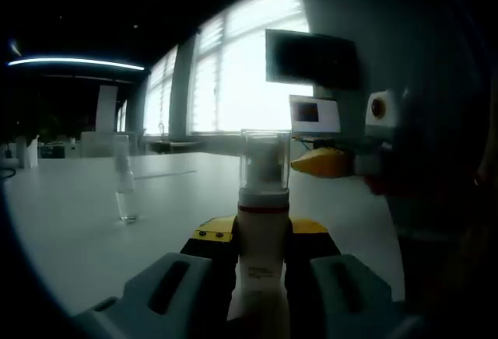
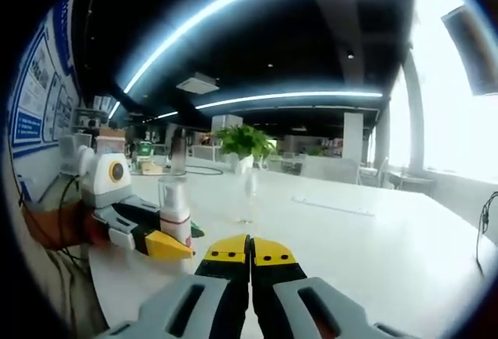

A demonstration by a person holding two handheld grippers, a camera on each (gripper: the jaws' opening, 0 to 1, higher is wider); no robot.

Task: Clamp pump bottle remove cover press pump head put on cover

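Observation:
A white pump bottle (image 1: 263,269) stands upright between the jaws of my left gripper (image 1: 261,234), which is shut on its body. A clear cover (image 1: 265,160) sits over the pump head. My right gripper (image 1: 302,164) comes in from the right, its yellow tips together just beside the cover; whether it touches is unclear. In the right gripper view my right gripper (image 2: 250,252) is shut with nothing in it. To its left the left gripper (image 2: 177,238) holds the bottle (image 2: 175,218), the cover (image 2: 171,190) on top.
A clear glass (image 1: 124,191) (image 2: 249,191) stands on the white table (image 1: 78,230) (image 2: 373,246), left of the bottle. A potted plant (image 2: 243,141) is further back. A person's hand (image 2: 58,226) holds the left gripper. A wall screen (image 1: 311,57) hangs by the windows.

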